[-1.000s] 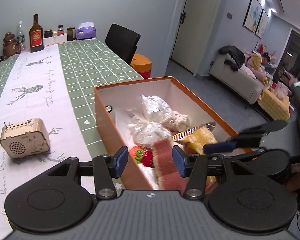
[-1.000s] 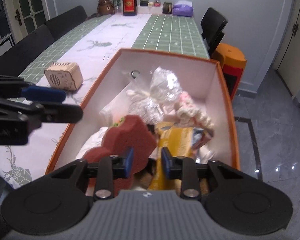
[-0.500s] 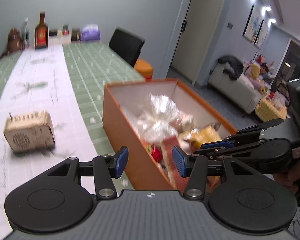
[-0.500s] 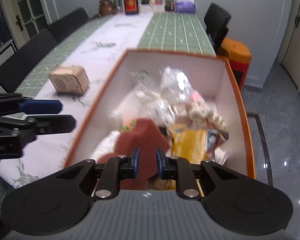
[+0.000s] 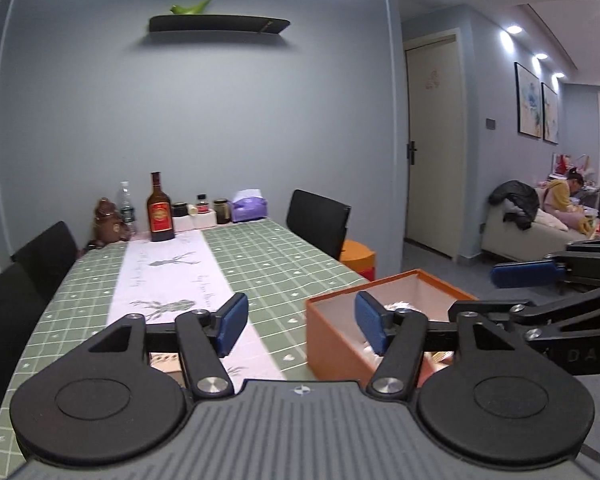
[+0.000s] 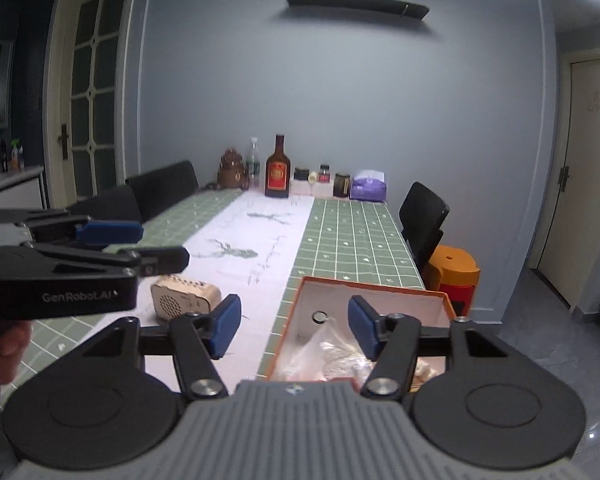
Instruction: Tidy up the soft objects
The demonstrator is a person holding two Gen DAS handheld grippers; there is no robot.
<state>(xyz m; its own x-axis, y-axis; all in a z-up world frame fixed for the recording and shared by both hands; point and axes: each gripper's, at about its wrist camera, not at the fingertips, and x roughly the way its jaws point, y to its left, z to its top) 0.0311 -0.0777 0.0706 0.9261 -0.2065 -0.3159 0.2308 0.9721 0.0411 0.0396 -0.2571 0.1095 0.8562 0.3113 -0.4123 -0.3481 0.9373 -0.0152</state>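
The orange box [image 5: 340,334] with white inner walls stands at the table's near right edge. In the right wrist view the box [image 6: 364,285] shows a clear plastic bag [image 6: 328,346] of soft items inside. My left gripper [image 5: 302,326] hovers above the box's near left corner, its jaws opening, with nothing between them. My right gripper [image 6: 295,326] hangs over the box's near end, its jaws also opening and empty. Each gripper shows in the other's view: the right gripper [image 5: 500,292] at the right, the left gripper [image 6: 156,244] at the left, held by a hand [image 6: 0,344].
A small wooden speaker box [image 6: 184,294] sits on the white runner left of the box. A brown bottle [image 5: 160,210], jars and a purple tissue box [image 5: 249,208] line the table's far end. Black chairs [image 5: 320,220] and an orange stool [image 5: 358,258] flank the table. A person sits on a distant sofa [image 5: 560,196].
Both grippers have risen and tipped up, so the box has sunk low in view. The right jaws, nearly shut by the red foam piece, have spread wide. The left jaws have widened too.
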